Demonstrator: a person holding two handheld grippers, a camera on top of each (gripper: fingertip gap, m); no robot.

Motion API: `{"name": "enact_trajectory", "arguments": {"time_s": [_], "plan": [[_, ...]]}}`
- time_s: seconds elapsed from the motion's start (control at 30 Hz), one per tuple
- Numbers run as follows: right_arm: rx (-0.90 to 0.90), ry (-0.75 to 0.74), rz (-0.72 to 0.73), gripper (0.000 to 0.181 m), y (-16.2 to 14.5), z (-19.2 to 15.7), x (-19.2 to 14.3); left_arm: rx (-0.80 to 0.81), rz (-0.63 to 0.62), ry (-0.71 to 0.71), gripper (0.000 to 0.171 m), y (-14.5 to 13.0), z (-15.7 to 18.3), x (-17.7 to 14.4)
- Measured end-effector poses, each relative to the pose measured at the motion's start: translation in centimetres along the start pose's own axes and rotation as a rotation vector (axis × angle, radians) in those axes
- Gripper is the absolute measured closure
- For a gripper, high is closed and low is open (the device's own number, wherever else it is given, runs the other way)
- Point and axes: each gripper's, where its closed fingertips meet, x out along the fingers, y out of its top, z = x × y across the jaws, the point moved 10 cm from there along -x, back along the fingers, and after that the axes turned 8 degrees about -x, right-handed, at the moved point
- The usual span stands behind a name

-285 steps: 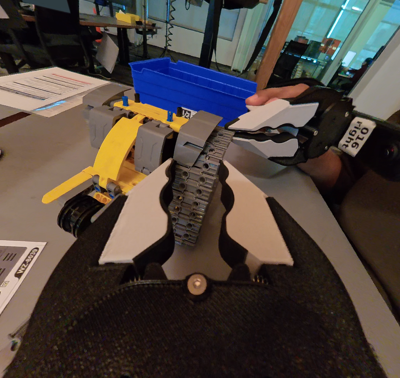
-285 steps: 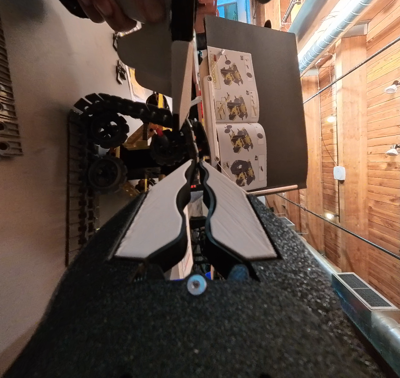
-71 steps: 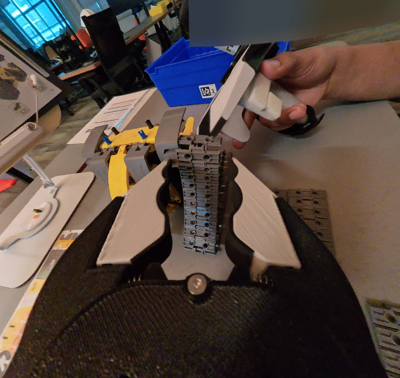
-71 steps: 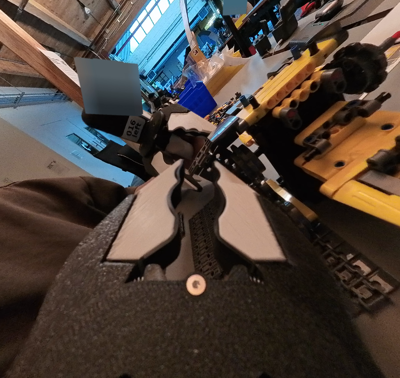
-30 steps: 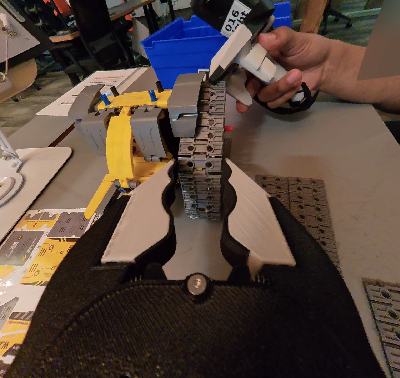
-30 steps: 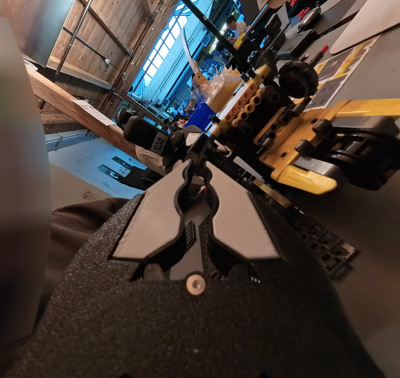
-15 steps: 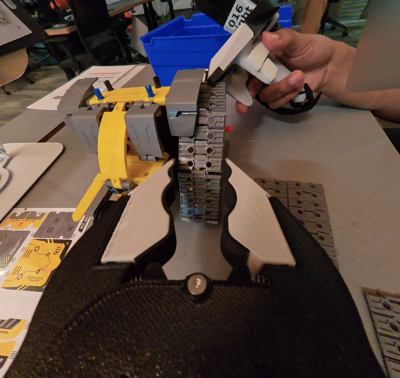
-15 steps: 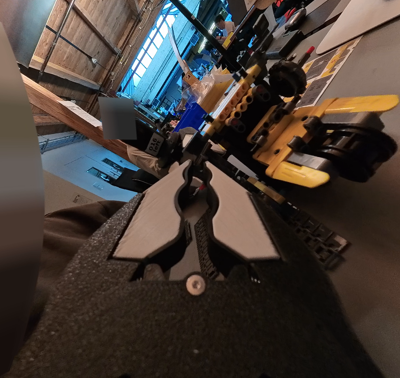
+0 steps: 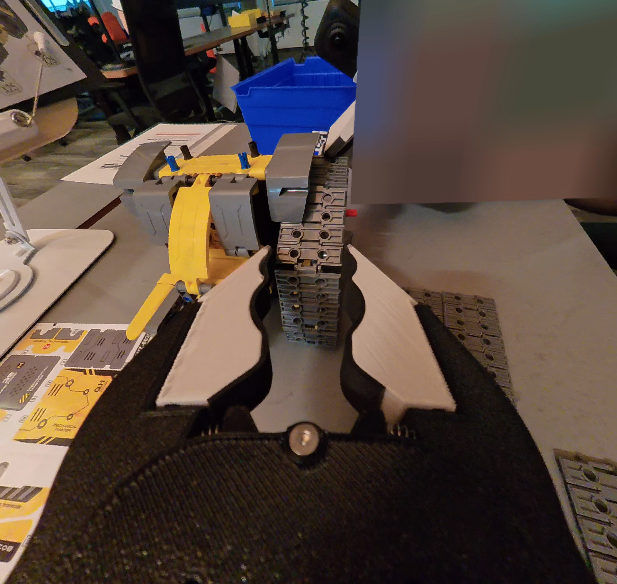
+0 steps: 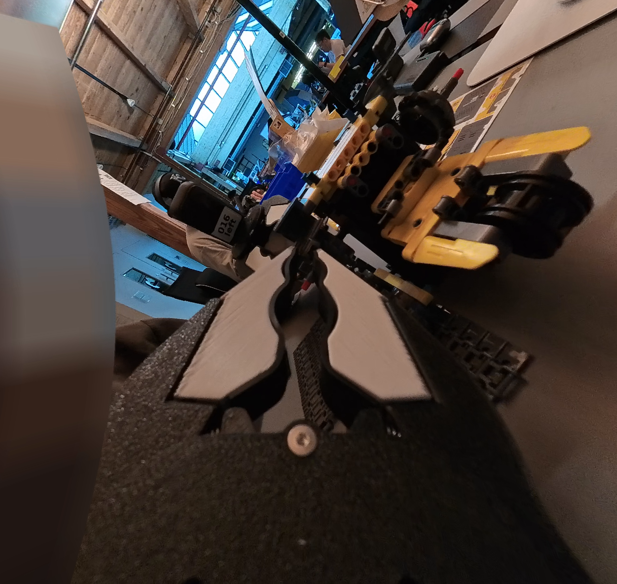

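Note:
A yellow and grey toy vehicle (image 9: 190, 234) stands on the grey table (image 9: 467, 234). A grey link track (image 9: 309, 267) runs up its near right side. My left gripper (image 9: 307, 254) is shut on this track, one fingertip against each side. One finger (image 9: 342, 127) of my right gripper shows at the track's top end, the rest hidden behind a blurred patch. In the right wrist view my right gripper (image 10: 305, 257) is nearly closed on a thin dark edge of the track, beside the vehicle (image 10: 417, 200). A small red pin (image 10: 305, 285) shows between its fingers.
Loose grey track strips (image 9: 467, 317) lie on the table to the right, another at the lower right (image 9: 594, 507). A blue bin (image 9: 293, 107) stands behind the vehicle. A sticker sheet (image 9: 50, 384) and a white stand base (image 9: 56, 260) lie at left. One gripper's finger ends stand about 6 cm off the other's.
My right gripper has swung from the side of the track to its top end. In the last second both grippers keep their grip, and the left view has turned slightly.

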Motion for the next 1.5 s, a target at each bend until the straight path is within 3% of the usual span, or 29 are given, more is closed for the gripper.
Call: {"name": "enact_trajectory", "arguments": {"time_s": [0.93, 1.5], "plan": [[0.071, -0.003, 0.037, 0.174, 0.3, 0.5, -0.4, -0.007, 0.013, 0.027, 0.135, 0.0, 0.2, 0.7], [-0.045, -0.063, 0.067, 0.174, 0.8, 0.0, -0.4, -0.020, 0.002, 0.073, 0.135, -0.3, 0.2, 1.5]]}}
